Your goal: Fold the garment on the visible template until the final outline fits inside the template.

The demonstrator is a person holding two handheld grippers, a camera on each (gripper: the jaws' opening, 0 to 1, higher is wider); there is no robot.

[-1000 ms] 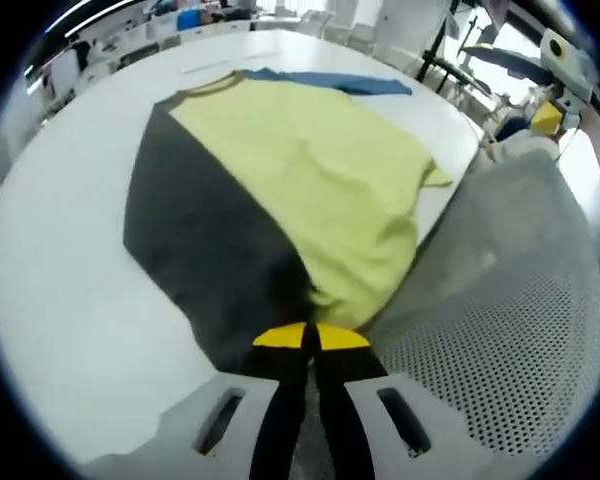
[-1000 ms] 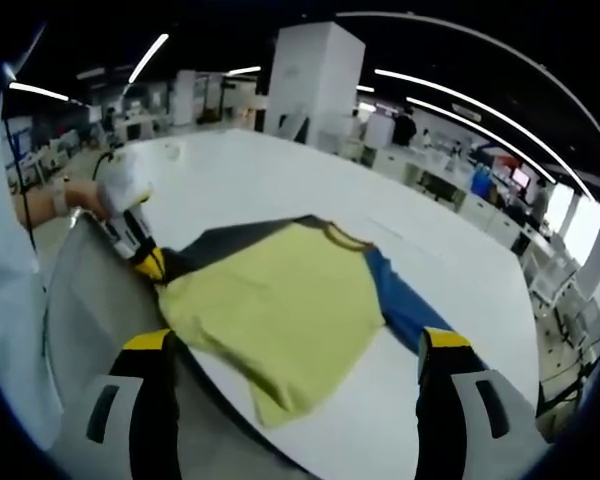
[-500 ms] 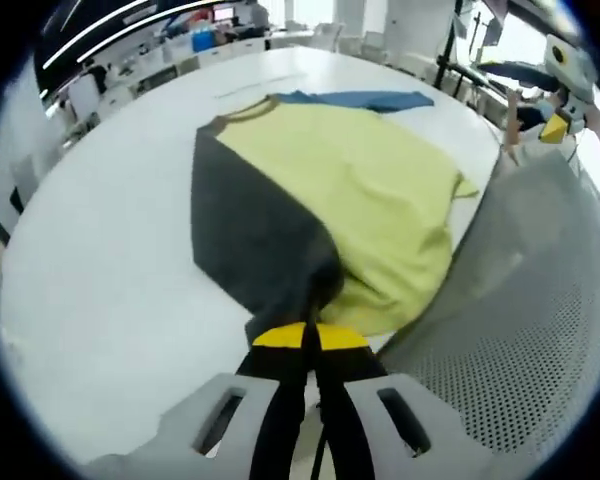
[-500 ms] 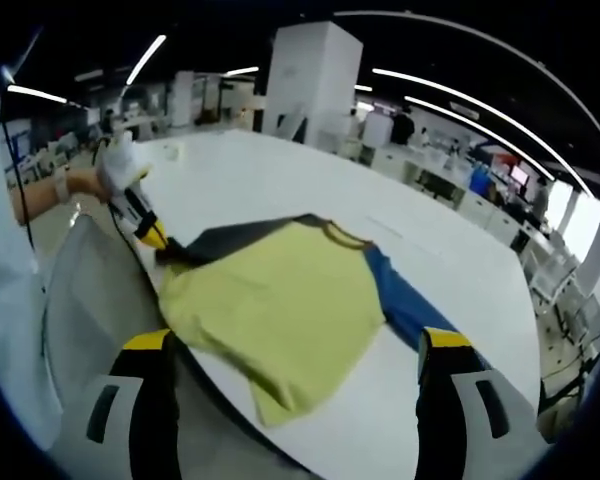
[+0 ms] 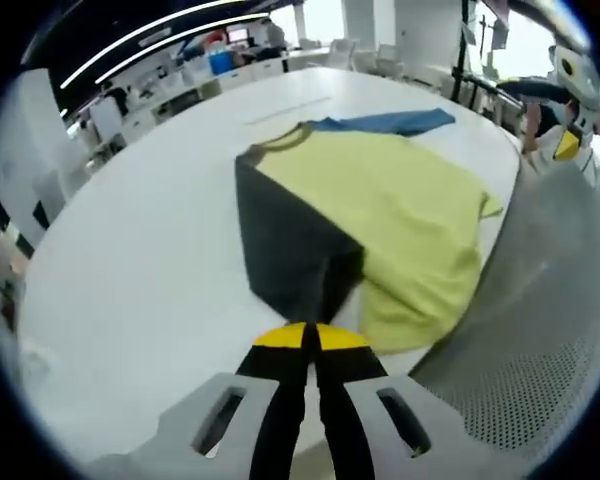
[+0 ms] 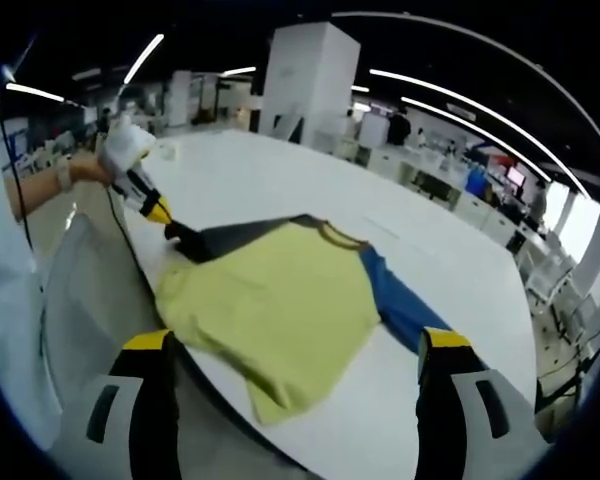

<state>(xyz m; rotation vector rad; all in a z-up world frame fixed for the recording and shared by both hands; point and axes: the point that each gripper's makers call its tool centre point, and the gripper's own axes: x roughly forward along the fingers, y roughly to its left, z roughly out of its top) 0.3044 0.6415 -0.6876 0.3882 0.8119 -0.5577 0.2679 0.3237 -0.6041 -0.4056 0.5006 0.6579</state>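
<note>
While its jaws pinch the dark grey sleeve (image 5: 298, 255), the left hand-held gripper (image 5: 310, 338) holds it just ahead | T-shirt (image 6: 275, 300), yellow body, blue sleeve, lies on white surface (image 6: 280, 180) beyond right hand-held gripper (image 6: 295, 345) | right jaws wide apart, holding nothing

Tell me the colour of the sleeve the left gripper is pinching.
Dark grey sleeve, pinched by the left gripper; clearest in the left gripper view.

Broad bare white table (image 5: 130, 260) lies open on the far side of the garment (image 6: 270, 300). On the near side a grey perforated chair back (image 5: 540, 350) crowds the table edge, narrowing passage there.
</note>
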